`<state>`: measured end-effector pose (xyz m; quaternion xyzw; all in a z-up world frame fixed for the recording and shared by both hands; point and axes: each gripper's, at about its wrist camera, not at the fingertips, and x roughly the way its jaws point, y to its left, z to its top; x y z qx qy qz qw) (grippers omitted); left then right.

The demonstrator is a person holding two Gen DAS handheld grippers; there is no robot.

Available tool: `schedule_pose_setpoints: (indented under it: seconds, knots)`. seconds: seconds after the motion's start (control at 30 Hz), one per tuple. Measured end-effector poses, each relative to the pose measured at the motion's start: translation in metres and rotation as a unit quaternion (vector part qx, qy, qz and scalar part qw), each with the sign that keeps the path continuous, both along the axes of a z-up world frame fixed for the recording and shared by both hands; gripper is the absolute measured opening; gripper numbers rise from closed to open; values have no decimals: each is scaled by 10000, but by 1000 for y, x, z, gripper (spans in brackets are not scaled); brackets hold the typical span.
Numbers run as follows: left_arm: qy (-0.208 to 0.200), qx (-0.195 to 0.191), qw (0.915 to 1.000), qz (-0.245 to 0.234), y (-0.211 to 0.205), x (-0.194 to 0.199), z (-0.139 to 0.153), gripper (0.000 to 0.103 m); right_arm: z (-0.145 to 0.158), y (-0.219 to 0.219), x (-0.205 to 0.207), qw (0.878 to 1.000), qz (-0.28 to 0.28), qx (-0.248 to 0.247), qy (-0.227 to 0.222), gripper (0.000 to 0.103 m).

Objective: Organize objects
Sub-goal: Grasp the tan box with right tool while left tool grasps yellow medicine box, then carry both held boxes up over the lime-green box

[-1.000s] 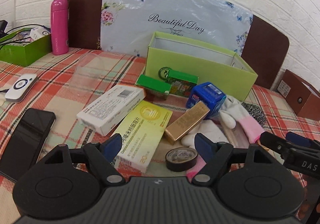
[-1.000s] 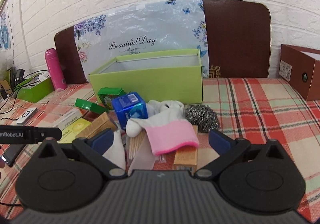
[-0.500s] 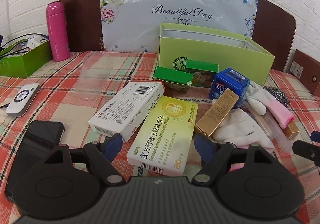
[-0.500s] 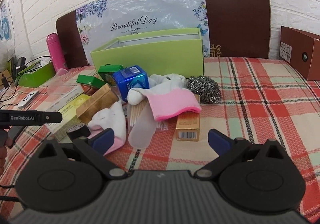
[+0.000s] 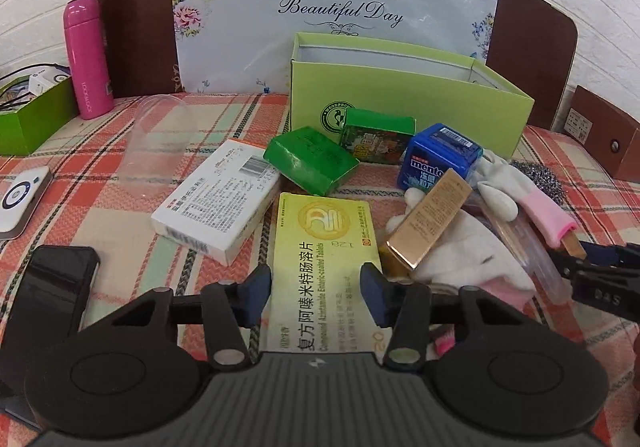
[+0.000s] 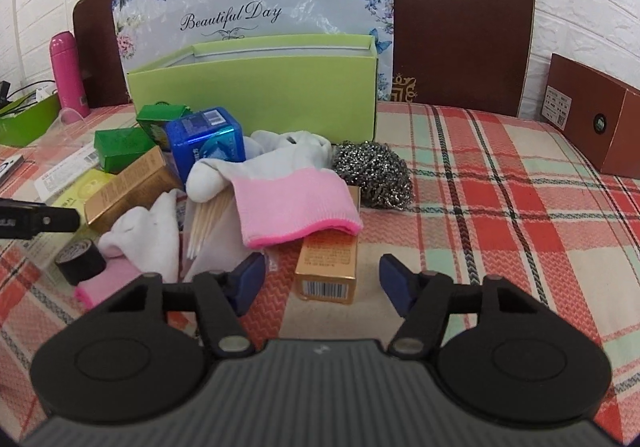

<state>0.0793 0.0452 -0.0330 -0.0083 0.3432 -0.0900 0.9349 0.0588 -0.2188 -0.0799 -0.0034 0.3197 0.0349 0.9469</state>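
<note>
Left wrist view: left gripper [image 5: 316, 293] found with jaws partly closed, straddling the near end of the yellow medicine box [image 5: 325, 247]; pads just at the box edges, firm contact not confirmable. Box lying flat on the plaid tablecloth [image 5: 120, 207]. White medicine box [image 5: 218, 201] noted just left of it, gold carton [image 5: 430, 221] just right, propped on a white glove [image 5: 468, 251]. Green packet [image 5: 310, 159], blue mint tin [image 5: 440, 155] and open lime-green storage box [image 5: 408, 103] recorded beyond. Black phone [image 5: 48, 287] at near left; pink flask [image 5: 88, 55] at far left.

Right wrist view: right gripper [image 6: 322, 281] found wide open, holding nothing, hovering low over the cloth. Orange carton [image 6: 328, 267] observed between the fingers, ahead of the tips, partly under a pink-cuffed glove [image 6: 292, 199]. Steel scourer [image 6: 372, 175] just beyond, near the storage box. Black tape roll [image 6: 80, 261] at left. Brown box [image 6: 592, 119] well apart at right.
</note>
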Motion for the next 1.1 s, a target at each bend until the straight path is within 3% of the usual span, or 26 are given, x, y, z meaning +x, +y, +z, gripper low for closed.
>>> schedule_pose_setpoints:
  seconds: [0.07,0.17,0.27,0.33,0.43,0.53,0.6,0.73,0.8,0.87,1.0,1.1]
  knots:
    - [75,-114,9999,23,9,-13,0,38,-4,-2,3,10000,1,48,73,33]
    - [230,-367,9990,-52,22,-32,0,38,-1,-15,-7,9996,77,236,150,31]
    - [159,-301,9994,6,21,-39,1,41,3,-29,-30,9990,225,265,269,31]
    - [88,-264,9996,83,17,-32,1,54,4,-38,-47,9989,208,242,333,31]
    - [65,-359,9993,-11,6,-14,2,57,6,-48,-65,9989,67,272,379,31]
    - [28,-46,10000,21,-11,7,-2,63,8,-50,-72,9987,-25,326,380,31]
    - [-21,-79,9999,117,-14,17,-4,66,8,-49,-71,9988,-46,328,361,32]
    - [147,-120,9996,207,-16,30,-7,69,7,-45,-69,9989,-18,307,343,34]
    - [246,66,9996,97,-20,32,-17,71,6,-43,-67,9989,-20,312,349,38]
    - [-109,512,9986,-91,-27,24,-23,73,5,-42,-65,9990,-25,297,338,39]
    - [226,232,9994,-82,-10,14,-11,69,6,-41,-63,9991,-20,283,330,39]
    - [247,389,9989,-89,-3,-6,-10,69,6,-41,-59,9991,-19,267,322,39]
